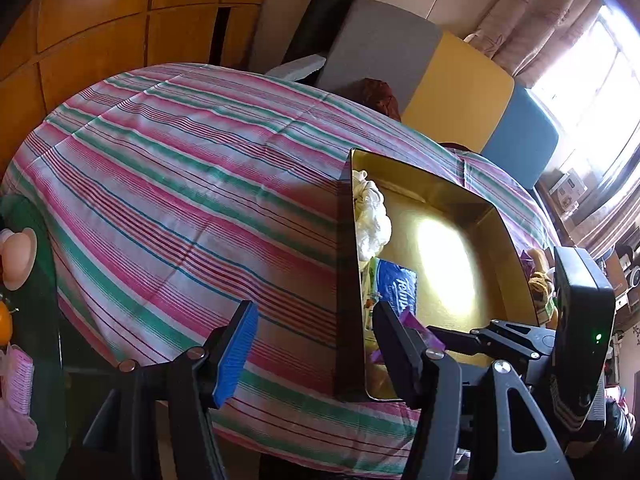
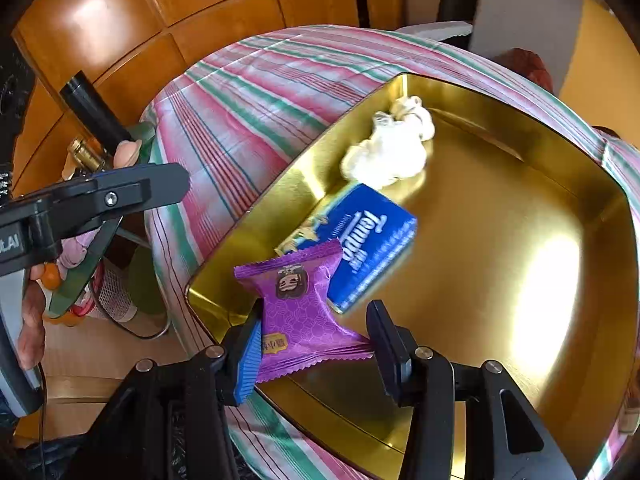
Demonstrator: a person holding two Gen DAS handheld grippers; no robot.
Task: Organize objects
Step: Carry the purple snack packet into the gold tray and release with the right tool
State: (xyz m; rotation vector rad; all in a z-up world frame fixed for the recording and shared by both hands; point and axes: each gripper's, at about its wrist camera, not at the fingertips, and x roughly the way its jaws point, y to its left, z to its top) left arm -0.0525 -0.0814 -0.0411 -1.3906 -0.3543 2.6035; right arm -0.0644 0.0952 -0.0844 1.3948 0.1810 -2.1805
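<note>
My right gripper (image 2: 318, 350) is shut on a purple snack packet (image 2: 300, 312), pinched at its middle and held just above the near corner of a gold tray (image 2: 520, 160). In the tray lie a blue tissue pack (image 2: 372, 240) and a crumpled white plastic bag (image 2: 388, 152) along the left wall. My left gripper (image 1: 320, 354) stands open over the striped tablecloth (image 1: 180, 184), beside the tray's dark outer wall (image 1: 346, 280), with nothing between its fingers. The left wrist view also shows the packet (image 1: 418, 326), the tissue pack (image 1: 396, 284) and the bag (image 1: 372, 216).
A glass side table (image 1: 36, 320) at the left holds pink items and an orange fruit. A dark bottle (image 2: 92, 116) stands there too. Behind the table are wooden cabinet doors (image 1: 100, 20) and grey, yellow and blue cushions (image 1: 456, 80). A hand (image 2: 30, 328) holds the left gripper.
</note>
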